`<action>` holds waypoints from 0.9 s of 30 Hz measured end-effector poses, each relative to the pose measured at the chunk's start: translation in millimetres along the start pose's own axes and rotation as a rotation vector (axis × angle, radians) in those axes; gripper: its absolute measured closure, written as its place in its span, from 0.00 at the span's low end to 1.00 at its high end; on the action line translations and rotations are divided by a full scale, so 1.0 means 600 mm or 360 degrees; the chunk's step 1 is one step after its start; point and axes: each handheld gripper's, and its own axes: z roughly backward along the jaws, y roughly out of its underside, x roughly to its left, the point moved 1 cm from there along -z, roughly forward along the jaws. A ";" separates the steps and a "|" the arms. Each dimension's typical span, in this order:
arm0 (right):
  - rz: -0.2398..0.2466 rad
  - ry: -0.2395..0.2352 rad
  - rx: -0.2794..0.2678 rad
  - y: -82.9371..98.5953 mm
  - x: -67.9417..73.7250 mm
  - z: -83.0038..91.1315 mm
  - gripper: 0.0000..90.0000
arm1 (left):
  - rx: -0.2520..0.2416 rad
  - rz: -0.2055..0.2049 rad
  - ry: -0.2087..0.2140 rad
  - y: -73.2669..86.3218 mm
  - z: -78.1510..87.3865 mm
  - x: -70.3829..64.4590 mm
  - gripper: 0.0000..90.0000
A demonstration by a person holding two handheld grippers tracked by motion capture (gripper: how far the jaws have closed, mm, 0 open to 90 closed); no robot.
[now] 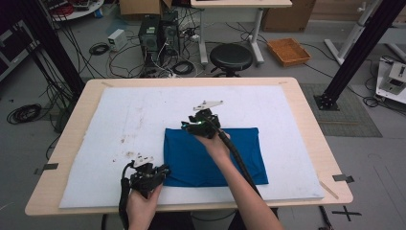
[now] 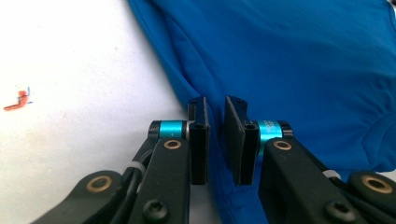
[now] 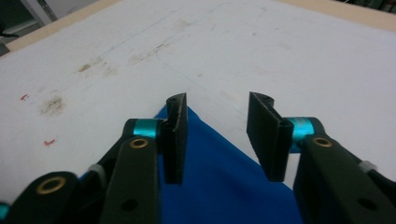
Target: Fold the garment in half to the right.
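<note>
While our right gripper (image 3: 217,135) hovers spread over the cloth's (image 1: 210,153) corner, our left gripper (image 2: 216,140) narrowly brackets its edge.

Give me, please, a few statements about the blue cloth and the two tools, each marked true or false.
1. The blue cloth lies folded on the white mat. True.
2. The right tool has its jaws shut tight on the cloth. False: its jaws stand apart over a corner of the cloth, gripping nothing.
3. The left tool sits at the cloth's near left edge with a narrow gap between its jaws. True.
4. The cloth hangs over the table's front edge. False: it lies wholly on the mat.
5. A black stool stands on the floor beyond the table. True.
</note>
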 end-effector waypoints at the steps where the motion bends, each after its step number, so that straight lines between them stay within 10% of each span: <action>1: -0.0009 0.0000 0.0026 -0.001 0.005 -0.014 0.70 | -0.0002 -0.0001 -0.0001 0.000 0.000 0.000 0.89; 14: 0.0038 0.0053 0.0238 -0.021 0.055 -0.129 0.78 | -0.0002 0.0002 0.0011 0.001 0.000 0.001 0.88; 27: 0.0128 0.0082 0.0241 -0.024 0.063 -0.140 0.99 | -0.0009 0.0015 0.0024 0.001 0.000 0.002 0.88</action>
